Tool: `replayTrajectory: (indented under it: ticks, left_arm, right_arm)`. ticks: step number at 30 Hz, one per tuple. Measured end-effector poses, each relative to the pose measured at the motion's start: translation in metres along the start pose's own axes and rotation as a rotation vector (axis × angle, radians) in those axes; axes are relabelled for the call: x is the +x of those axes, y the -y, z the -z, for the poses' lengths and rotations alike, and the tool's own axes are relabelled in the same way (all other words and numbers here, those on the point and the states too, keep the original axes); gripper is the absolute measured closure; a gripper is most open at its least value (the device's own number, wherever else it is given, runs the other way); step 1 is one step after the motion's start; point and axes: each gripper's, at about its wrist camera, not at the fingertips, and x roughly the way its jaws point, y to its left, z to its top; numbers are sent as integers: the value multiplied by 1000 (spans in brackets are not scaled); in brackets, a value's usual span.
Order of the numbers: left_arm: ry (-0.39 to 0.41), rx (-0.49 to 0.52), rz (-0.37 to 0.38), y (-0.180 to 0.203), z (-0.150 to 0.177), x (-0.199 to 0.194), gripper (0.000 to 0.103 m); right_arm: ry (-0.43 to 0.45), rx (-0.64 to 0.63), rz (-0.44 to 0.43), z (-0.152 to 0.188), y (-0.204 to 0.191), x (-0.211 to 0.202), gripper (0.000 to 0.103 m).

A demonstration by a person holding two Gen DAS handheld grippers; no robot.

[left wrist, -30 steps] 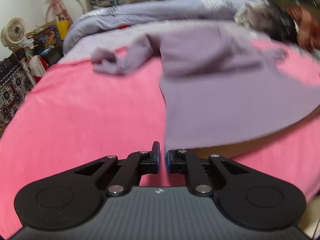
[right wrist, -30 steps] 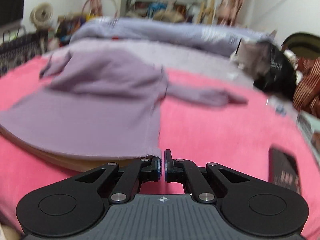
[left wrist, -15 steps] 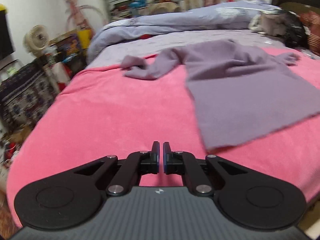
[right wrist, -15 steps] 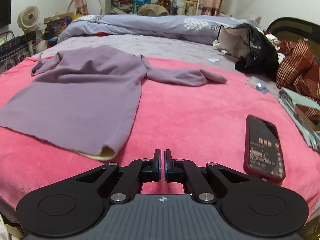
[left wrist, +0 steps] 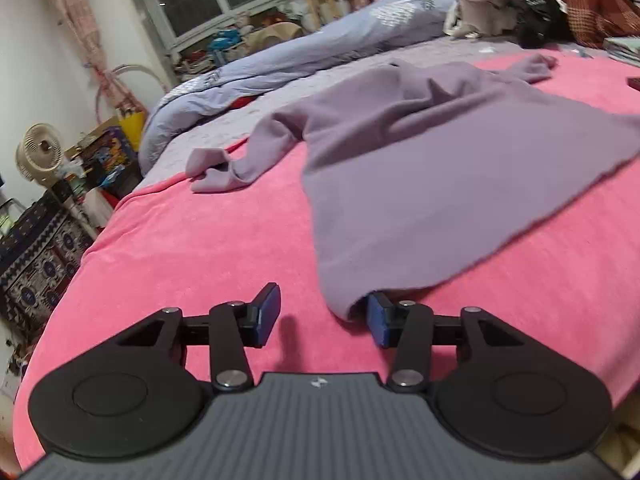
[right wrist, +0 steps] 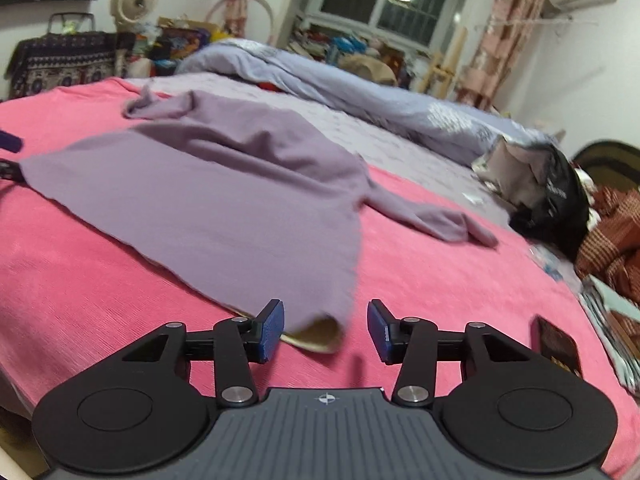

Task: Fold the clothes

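I saw the purple top (left wrist: pixel 440 160) lying flat on the pink blanket (left wrist: pixel 200 248), its long way running from my opening left gripper (left wrist: pixel 323 314) and right gripper (right wrist: pixel 326 326), bottom corners between their jaws, neck far away.

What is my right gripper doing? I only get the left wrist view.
Observer: The right gripper has its jaws opening. The purple sweater's near hem corner lies between them, not pinched.
Operator: Anything odd about that corner?
Observer: It is flipped up, showing a cream underside.
Operator: Any clutter on that side?
Observer: A dark red phone lies on the pink blanket, to the right of that gripper.
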Motion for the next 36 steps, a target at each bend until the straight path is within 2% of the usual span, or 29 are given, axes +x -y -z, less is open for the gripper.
replayTrajectory:
  ticks: [3, 8, 10, 13, 15, 20, 27, 31, 33, 36]
  left_arm:
    - [11, -47, -14, -4, -3, 2, 48]
    - [33, -125, -17, -17, -8, -2, 48]
    - [39, -159, -20, -24, -9, -4, 48]
    - [35, -213, -8, -32, -8, -4, 48]
    - [32, -241, 0, -37, -7, -3, 48]
    - [30, -223, 16, -34, -5, -5, 48]
    - [79, -182, 141, -22, -4, -20, 47]
    - [90, -136, 137, -9, -11, -19, 45]
    - [82, -135, 128, -7, -13, -15, 45]
    - [36, -139, 56, -5, -12, -1, 45]
  right_arm:
    - [83, -49, -76, -14, -28, -4, 49]
    - [223, -139, -266, -49, -91, -2, 45]
    - [254, -154, -327, -61, -114, 3, 44]
    - [260, -182, -372, -71, -142, 16, 44]
    - [238, -191, -370, -73, -156, 30, 44]
    - [181, -173, -302, -72, -166, 54, 44]
    - [178, -96, -201, -65, -149, 67, 44]
    - [173, -69, -193, -63, -137, 66, 43]
    - [171, -48, -219, -62, -131, 64, 42]
    - [178, -10, -254, -59, -122, 60, 41]
